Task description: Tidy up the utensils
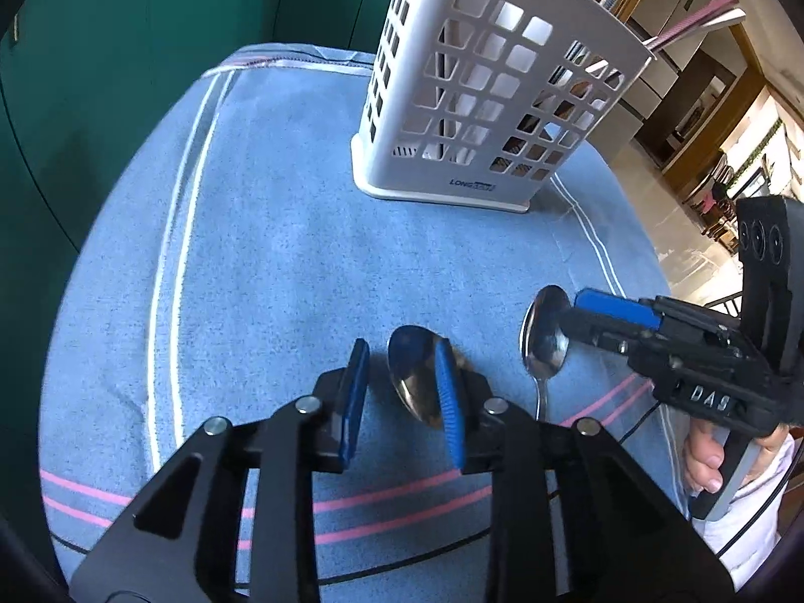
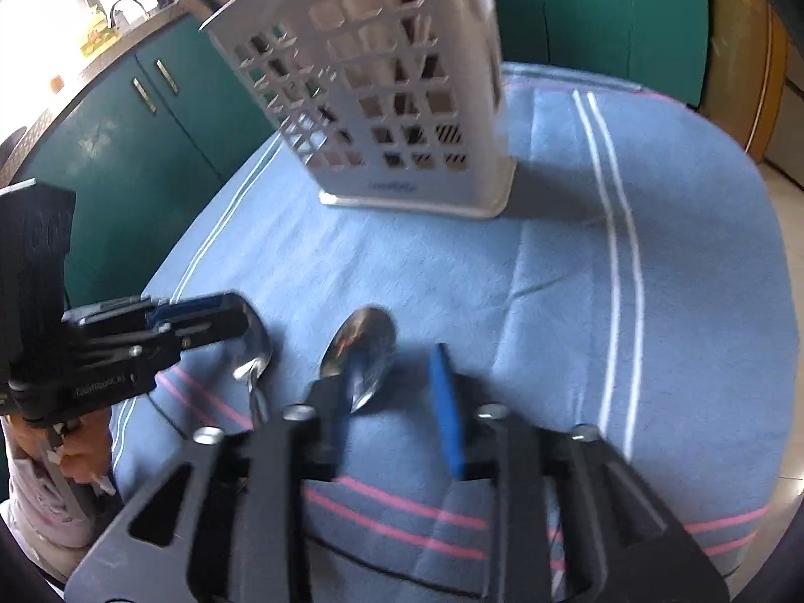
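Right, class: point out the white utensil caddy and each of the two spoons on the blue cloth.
white utensil caddy (image 1: 482,100), left wrist view, its perforated front wall.
left spoon (image 1: 412,377), left wrist view, its bowl.
right spoon (image 1: 545,336), left wrist view, its bowl.

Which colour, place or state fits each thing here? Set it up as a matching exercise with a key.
Things:
1. white utensil basket
2. left gripper
3. cloth
4. cabinets

Descriptions:
A. blue, with pink and white stripes
B. green, behind the table
C. upright on the cloth
D. open, at the bowl of a spoon

Pairs: 1-C, 2-D, 3-A, 4-B
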The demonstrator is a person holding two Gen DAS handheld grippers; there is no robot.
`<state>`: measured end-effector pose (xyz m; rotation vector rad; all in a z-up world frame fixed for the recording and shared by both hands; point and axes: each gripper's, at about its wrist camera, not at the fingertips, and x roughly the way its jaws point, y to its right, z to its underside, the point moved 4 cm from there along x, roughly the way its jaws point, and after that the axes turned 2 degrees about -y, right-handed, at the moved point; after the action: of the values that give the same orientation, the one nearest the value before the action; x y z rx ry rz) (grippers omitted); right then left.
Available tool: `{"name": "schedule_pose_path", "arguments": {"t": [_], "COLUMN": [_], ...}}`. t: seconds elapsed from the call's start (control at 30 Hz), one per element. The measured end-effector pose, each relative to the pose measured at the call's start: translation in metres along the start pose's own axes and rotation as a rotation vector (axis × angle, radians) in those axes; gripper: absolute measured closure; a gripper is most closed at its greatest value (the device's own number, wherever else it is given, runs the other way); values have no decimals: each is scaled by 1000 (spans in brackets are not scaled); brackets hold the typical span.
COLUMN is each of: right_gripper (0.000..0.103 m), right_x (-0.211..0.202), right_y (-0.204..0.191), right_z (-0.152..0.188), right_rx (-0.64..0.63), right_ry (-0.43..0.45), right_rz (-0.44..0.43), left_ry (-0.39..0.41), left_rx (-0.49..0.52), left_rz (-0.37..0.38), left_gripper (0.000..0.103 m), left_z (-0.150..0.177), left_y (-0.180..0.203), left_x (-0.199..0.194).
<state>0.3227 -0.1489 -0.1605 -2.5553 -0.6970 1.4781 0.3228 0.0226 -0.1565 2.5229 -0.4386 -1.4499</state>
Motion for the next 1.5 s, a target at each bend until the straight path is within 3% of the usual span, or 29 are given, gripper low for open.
{"name": "schedule_pose_path", "arguments": {"t": [0.23, 0.3, 0.33, 0.47, 0.7, 1.0, 1.1, 1.27, 1.5], "right_gripper": [69, 76, 91, 96, 96, 98, 100, 102, 102], "right_x": [11, 19, 21, 17, -16, -82, -100, -117, -96], "right_y": [1, -2, -3, -5, -7, -10, -11, -15, -13], "right_z": [-13, -12, -11, -8, -7, -20, -22, -26, -19], "right_rx": [15, 16, 19, 24, 2, -74, -65, -51, -35], "right_ry": [-28, -42, -50, -39, 36, 247, 300, 360, 286], "right_rz": [-81, -89, -101, -103, 21, 320, 353, 358, 328], "left_ry": [-11, -13, -18, -14, 50, 199, 250, 287, 258], "left_rx": [-24, -25, -27, -23, -16, 26, 29, 3, -18], "left_rz": [44, 41, 46, 50, 23, -69, -112, -110, -100], "left_gripper": [77, 83, 89, 95, 96, 100, 101, 103, 103], "left_z": [-6, -7, -7, -6, -10, -22, -27, -31, -28], "left_y": [-4, -4, -4, -3, -1, 8, 8, 4, -8], "left_x": [4, 5, 6, 6, -19, -78, -97, -112, -107]}}
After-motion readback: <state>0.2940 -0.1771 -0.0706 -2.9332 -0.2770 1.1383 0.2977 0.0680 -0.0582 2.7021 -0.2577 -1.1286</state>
